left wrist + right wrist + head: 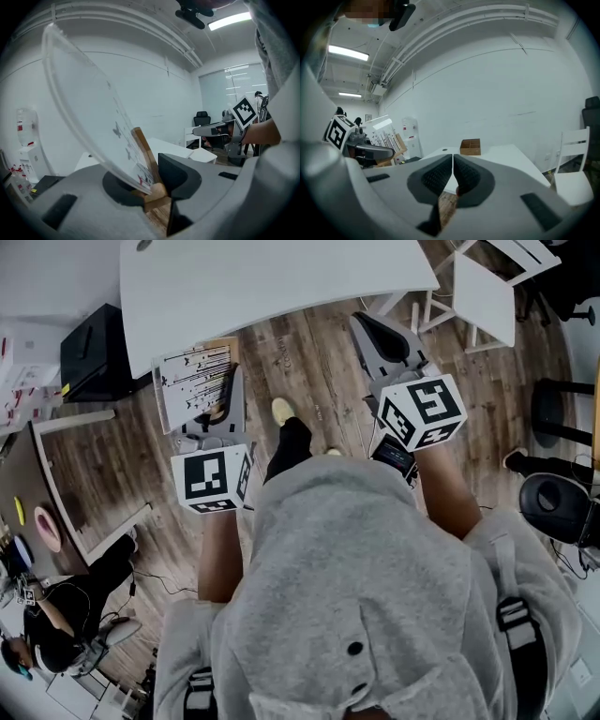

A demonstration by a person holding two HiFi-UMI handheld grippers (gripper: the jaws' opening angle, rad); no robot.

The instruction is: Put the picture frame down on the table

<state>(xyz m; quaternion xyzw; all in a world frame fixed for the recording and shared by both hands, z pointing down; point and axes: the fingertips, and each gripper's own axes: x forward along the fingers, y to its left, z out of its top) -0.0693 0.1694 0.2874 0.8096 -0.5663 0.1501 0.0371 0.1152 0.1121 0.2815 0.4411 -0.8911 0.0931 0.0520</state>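
My left gripper (pixel 223 401) is shut on the lower edge of a wooden picture frame (pixel 194 381) with a white print of dark lines. I hold it above the wood floor, just short of the white table (pixel 272 282). In the left gripper view the frame (pixel 93 117) tilts up and to the left, and its wooden edge sits pinched between the jaws of the left gripper (pixel 157 190). My right gripper (pixel 380 338) is shut with nothing in it, and it hovers near the table's front right edge. In the right gripper view its pads (pixel 440 176) touch, and the frame (pixel 386 136) shows far to the left.
A small wooden box (pixel 470 146) stands on the white table (pixel 506 157). A white chair (pixel 487 287) is at the right of the table. A black cabinet (pixel 94 352) and a brown desk (pixel 56 484) with small items are at the left. A person (pixel 66 624) sits at lower left.
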